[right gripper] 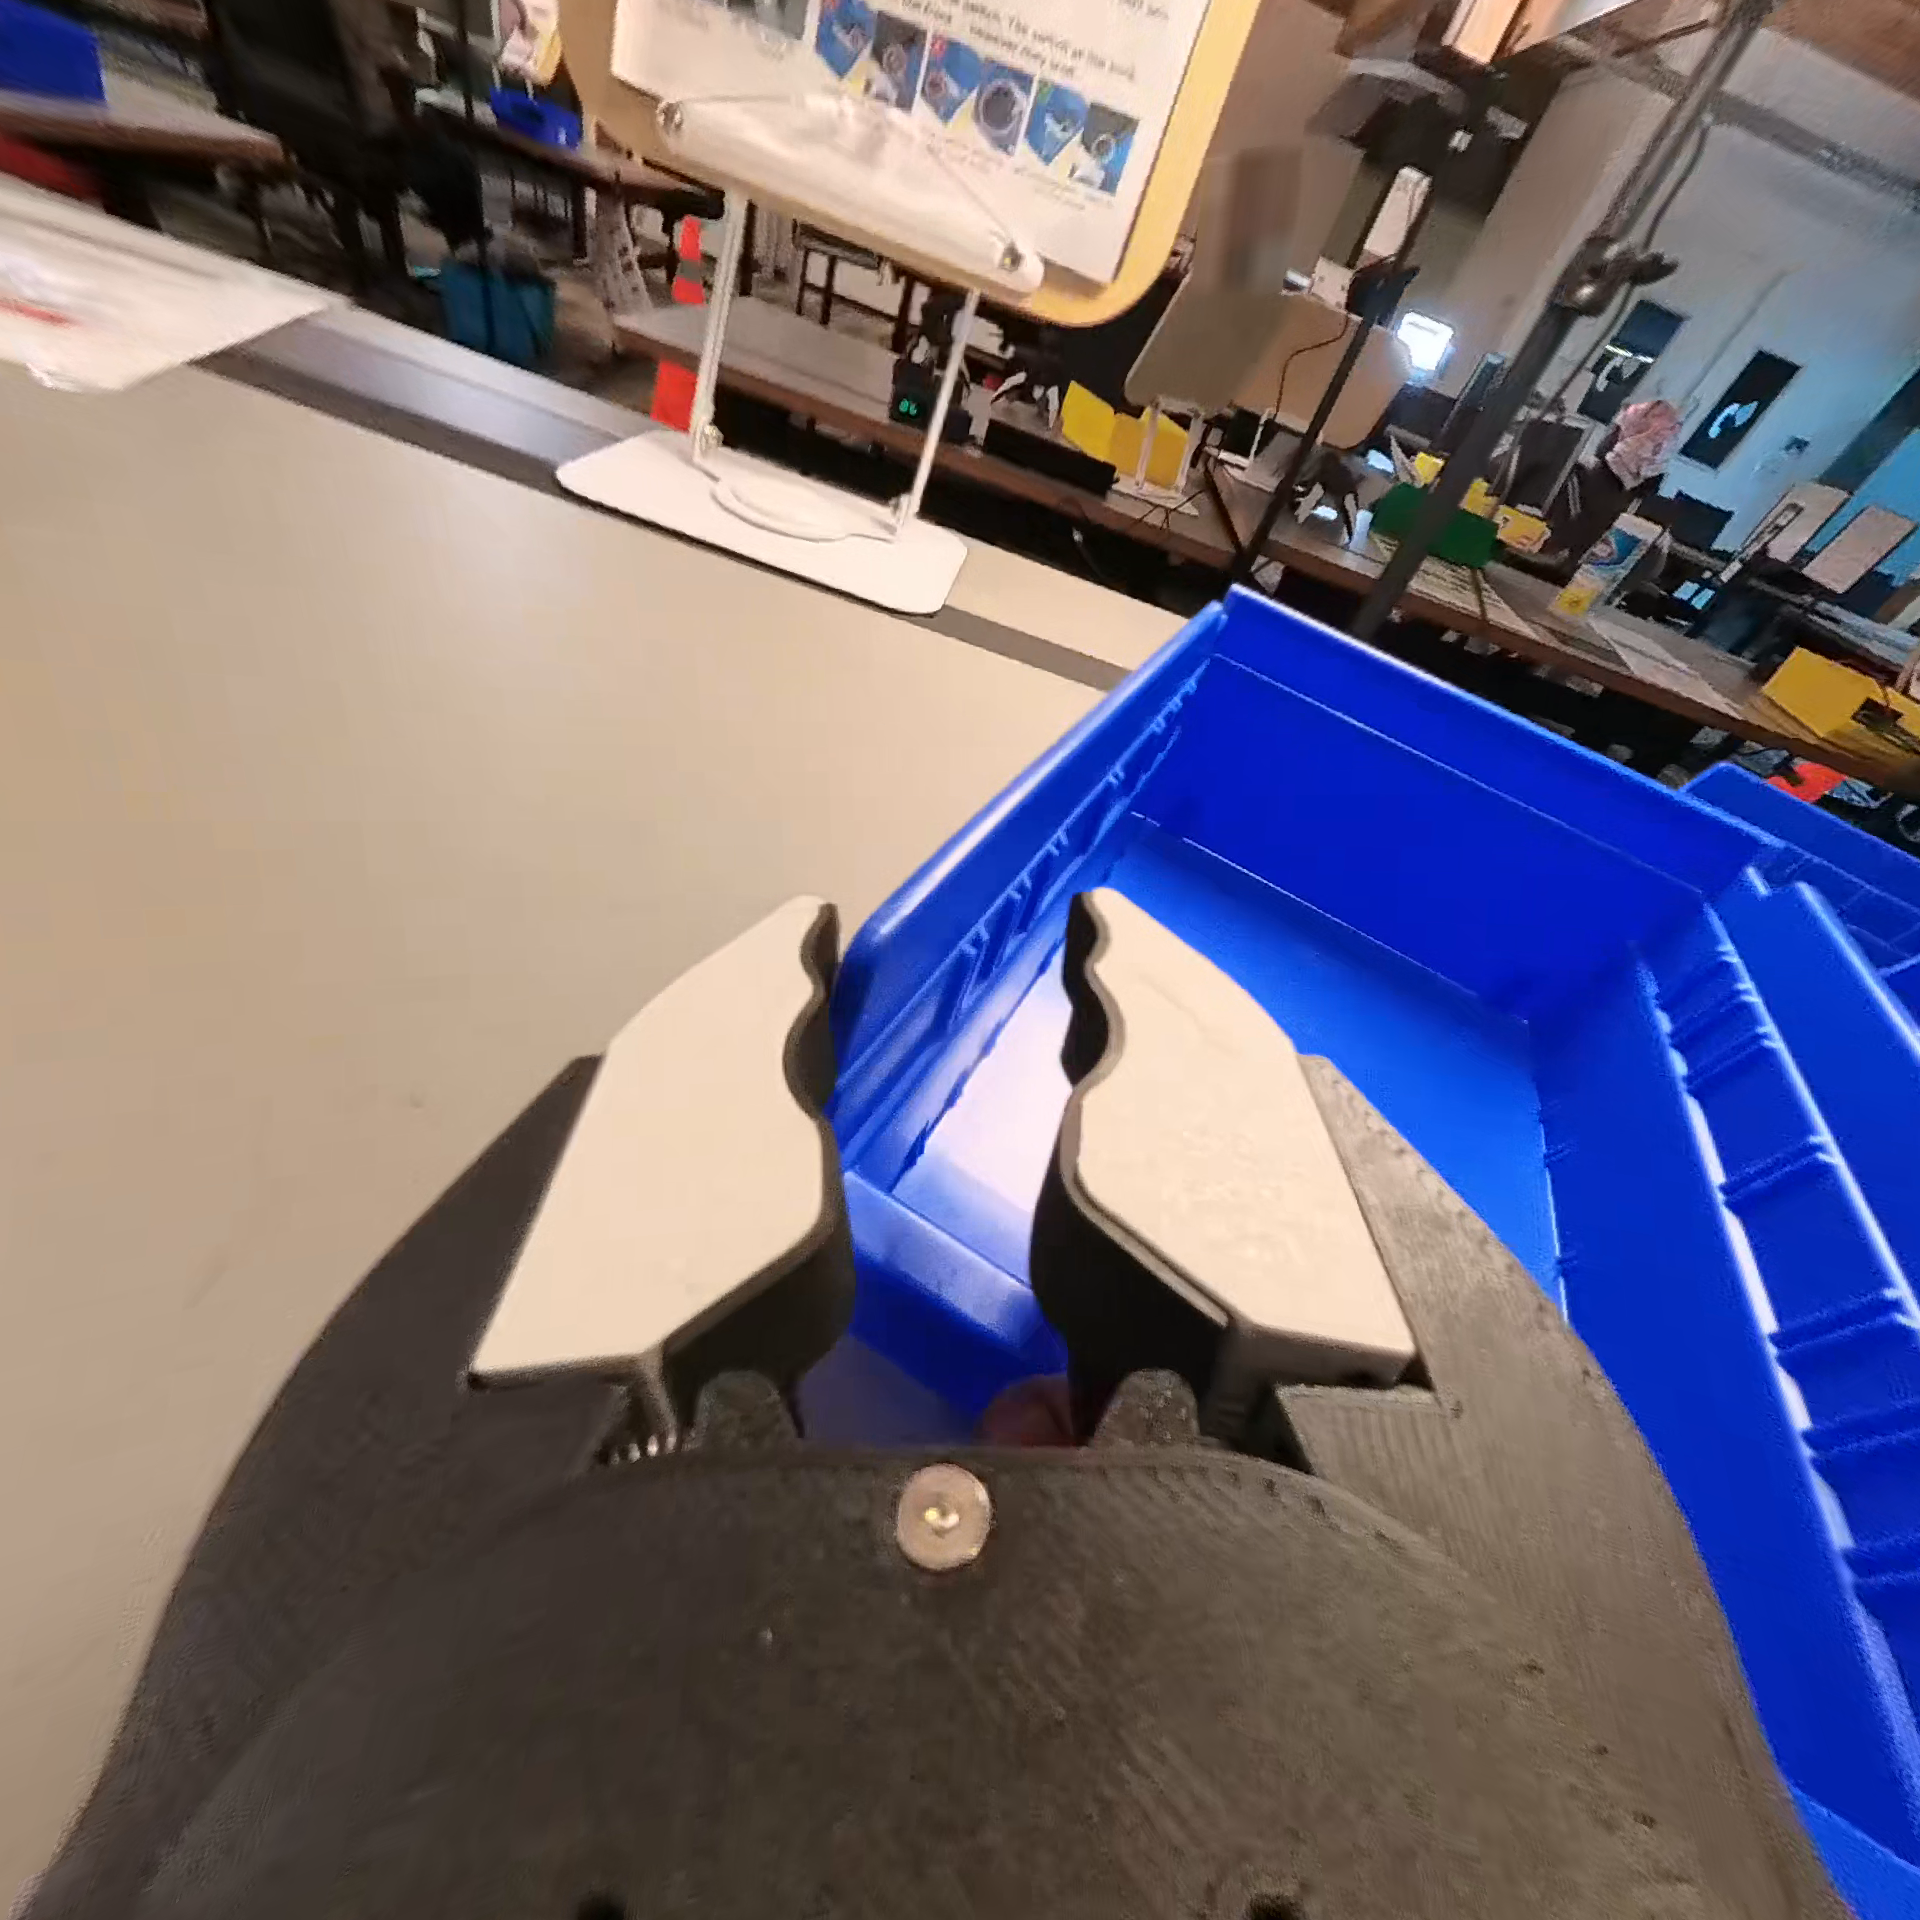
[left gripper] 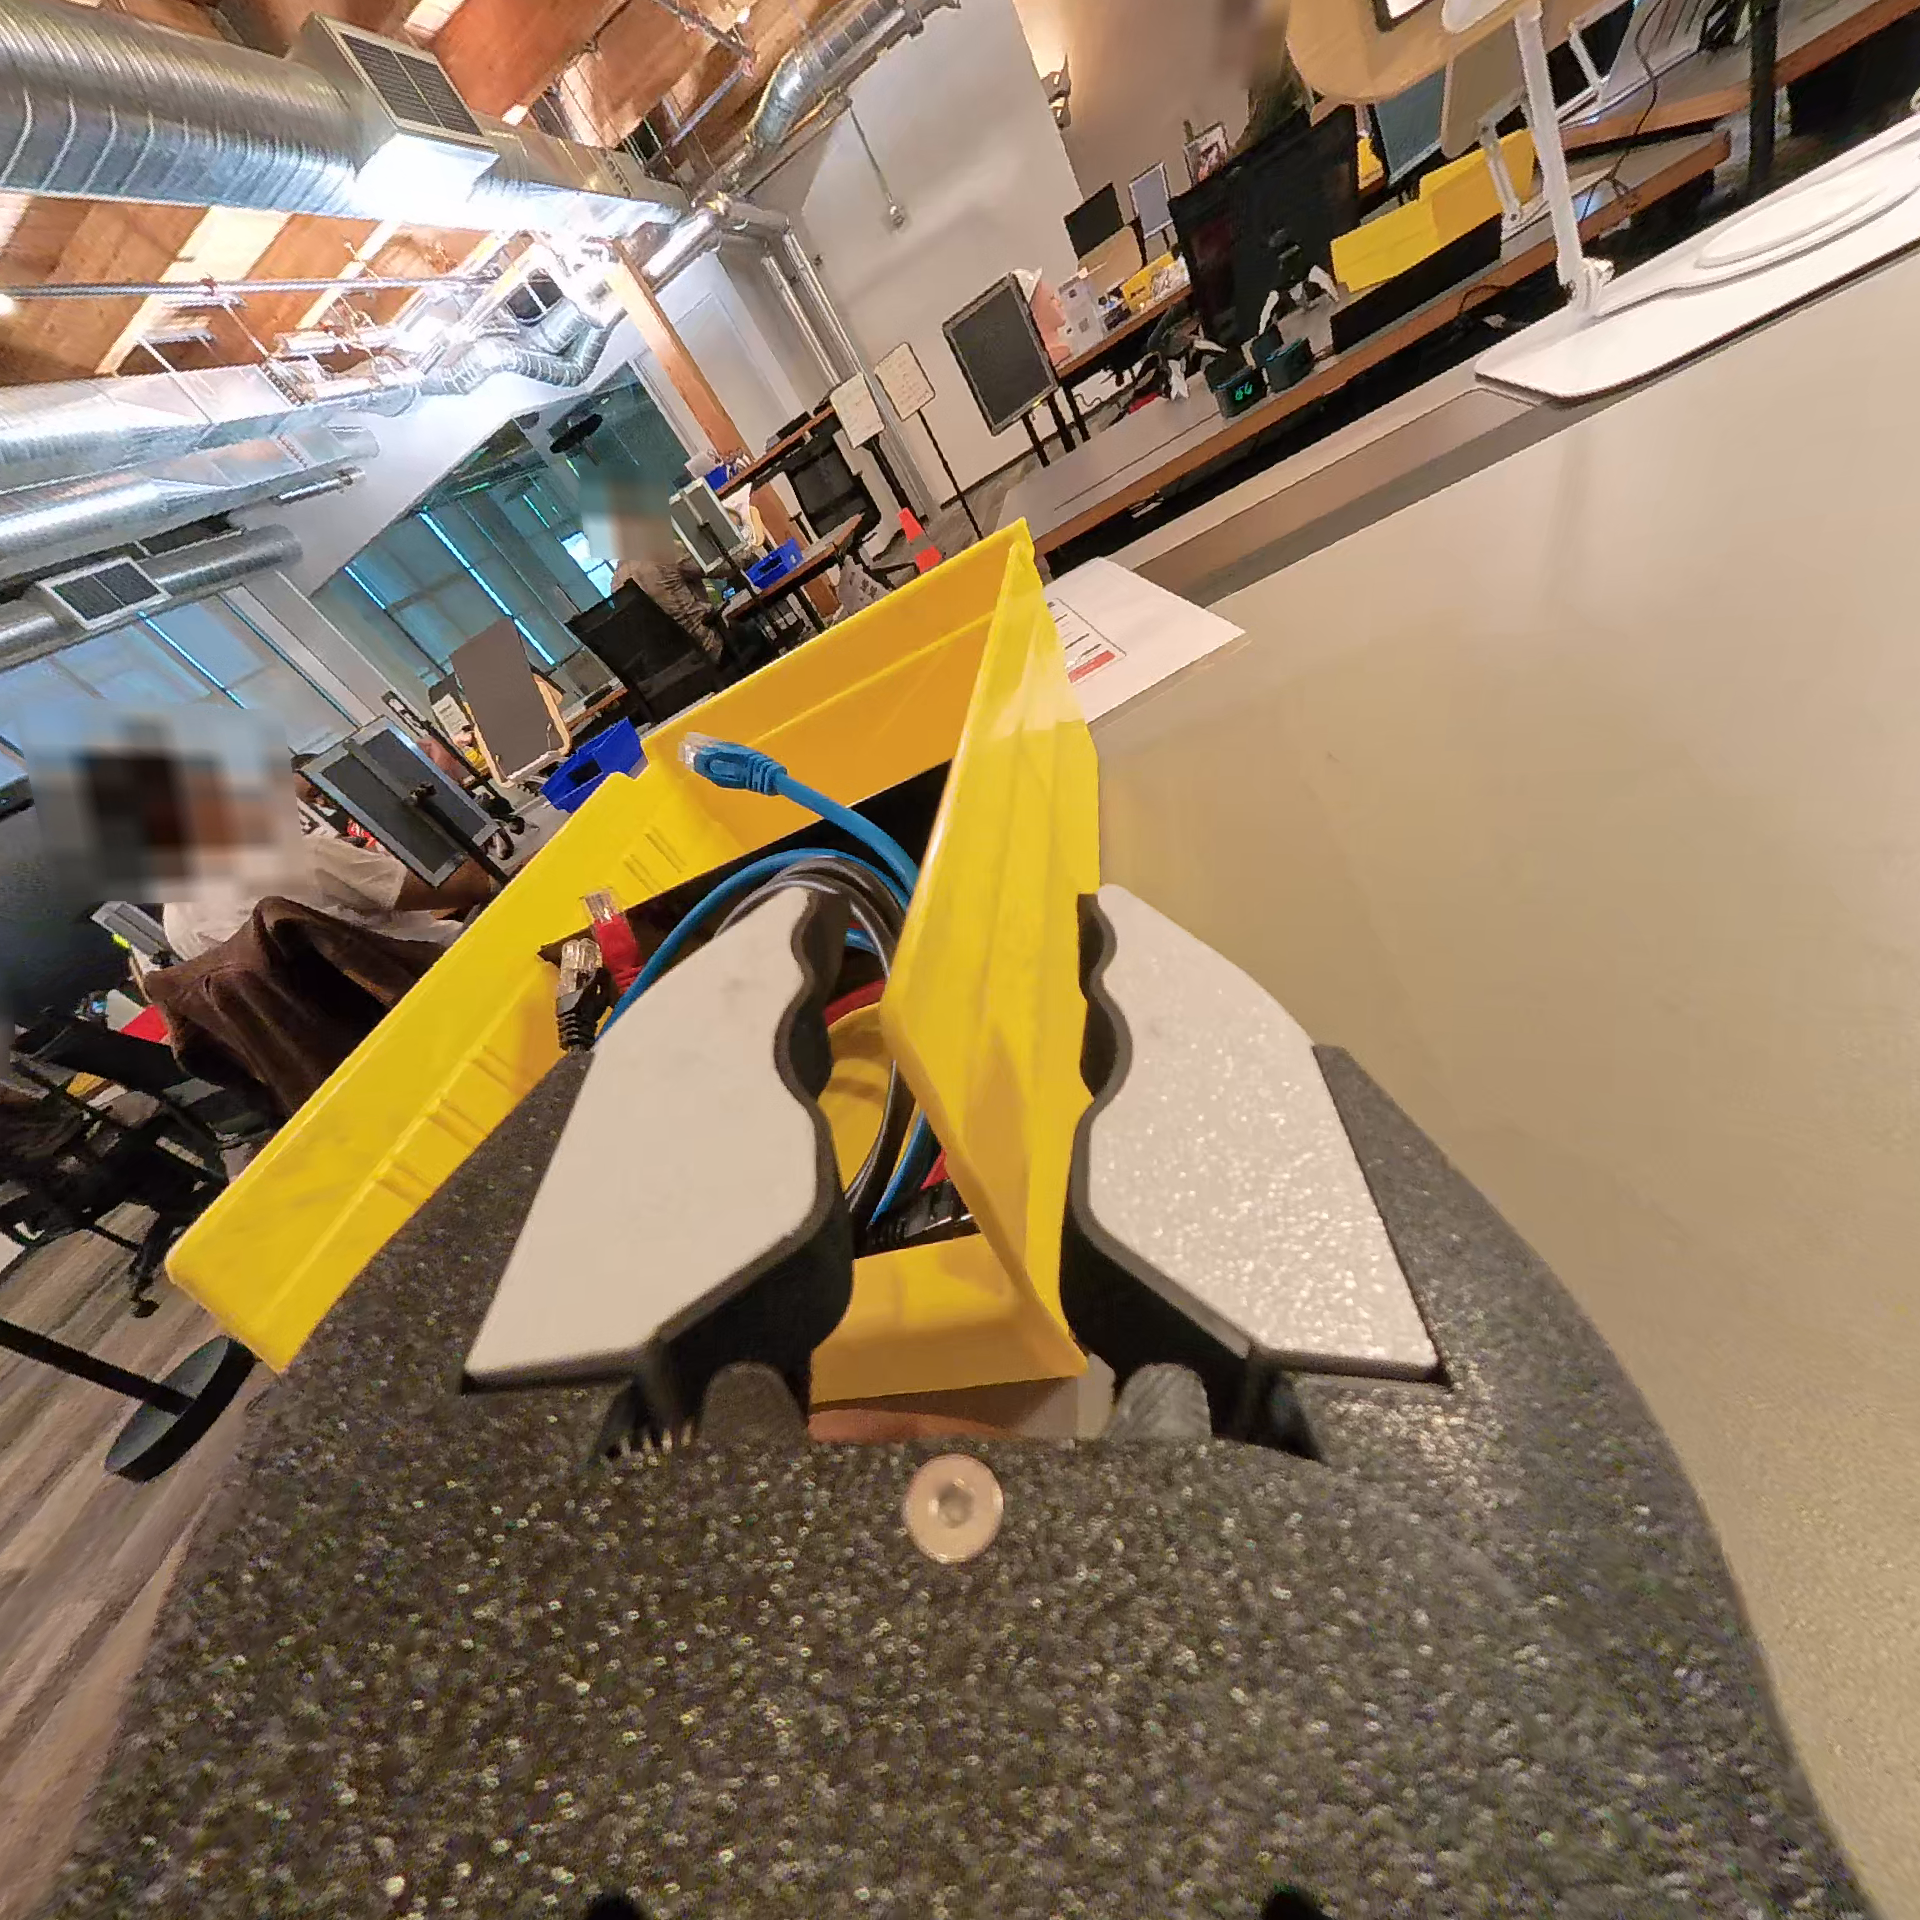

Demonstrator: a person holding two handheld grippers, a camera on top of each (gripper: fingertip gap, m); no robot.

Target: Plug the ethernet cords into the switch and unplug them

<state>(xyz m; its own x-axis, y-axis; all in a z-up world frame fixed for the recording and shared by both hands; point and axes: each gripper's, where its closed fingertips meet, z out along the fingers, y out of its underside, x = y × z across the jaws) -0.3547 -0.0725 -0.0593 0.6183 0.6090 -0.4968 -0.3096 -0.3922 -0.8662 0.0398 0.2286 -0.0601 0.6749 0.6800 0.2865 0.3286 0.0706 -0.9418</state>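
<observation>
left gripper [left gripper: 956, 935]: straddles the right side wall of the yellow bin [left gripper: 436, 1091], one finger inside, one outside; wall sits in the gap, real pinch or just close, cannot tell
right gripper [right gripper: 951, 935]: straddles the left wall of the blue bin [right gripper: 1455, 831], left finger outside, right finger inside; fingers look parted with a gap around the wall, contact cannot tell
ethernet cords: piled in the yellow bin; blue cord [left gripper: 790, 800] loops up, its clear plug near the far wall; red plug [left gripper: 613, 935] and black plug [left gripper: 577, 997] poke up by the left wall
switch: not made out in either view; dark shape under the cords, unclear
yellow bin: tilted in view, beside the grey table [left gripper: 1558, 831]
blue bin: on the table, inside looks bare; second blue bin [right gripper: 1849, 935] just to its right
paper sheet [left gripper: 1132, 634]: flat on the table past the yellow bin
white stand [right gripper: 769, 520]: far table edge, holds a board
</observation>
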